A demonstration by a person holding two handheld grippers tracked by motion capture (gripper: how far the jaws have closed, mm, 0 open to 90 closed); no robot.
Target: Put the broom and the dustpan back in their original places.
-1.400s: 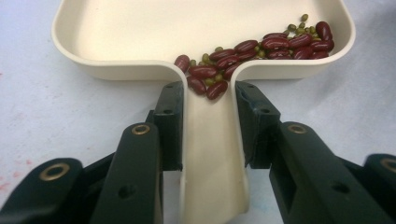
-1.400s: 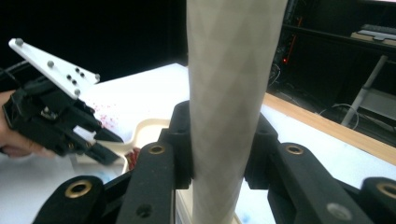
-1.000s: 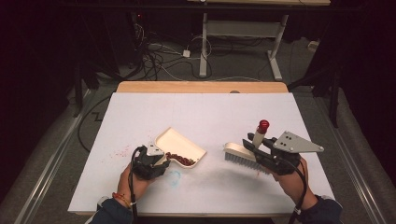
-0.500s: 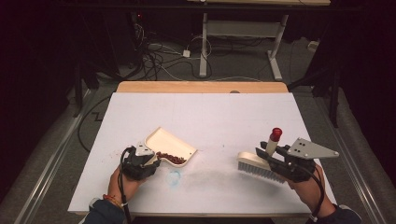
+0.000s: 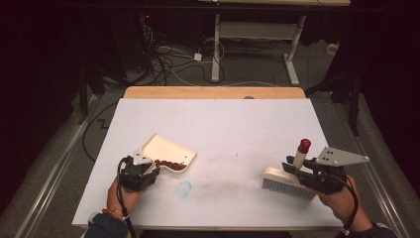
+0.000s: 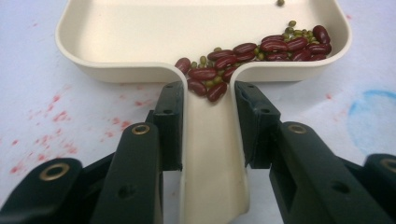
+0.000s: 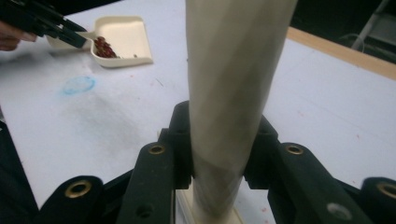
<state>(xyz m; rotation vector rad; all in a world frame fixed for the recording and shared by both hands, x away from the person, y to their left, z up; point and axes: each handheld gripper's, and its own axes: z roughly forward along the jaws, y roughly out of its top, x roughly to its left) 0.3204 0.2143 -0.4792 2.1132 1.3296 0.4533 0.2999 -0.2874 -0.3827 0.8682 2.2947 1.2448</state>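
The left tongs [image 6: 208, 112] clamp the dustpan's [image 6: 140, 32] handle; beans [image 6: 261, 49] lie inside, near that handle. The right tongs [image 7: 217, 140] clamp the brush [image 5: 289, 181] handle, well right of the dustpan on the tabletop [image 5: 237, 124].

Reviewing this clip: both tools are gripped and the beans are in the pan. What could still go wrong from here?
1. The beans sit bunched at the handle end of the dustpan; tipping it that way might roll some down the handle channel.
2. The left claw grips only the narrow handle, so the pan could twist.
3. The right claw holds the brush by its smooth round handle, which might slip.
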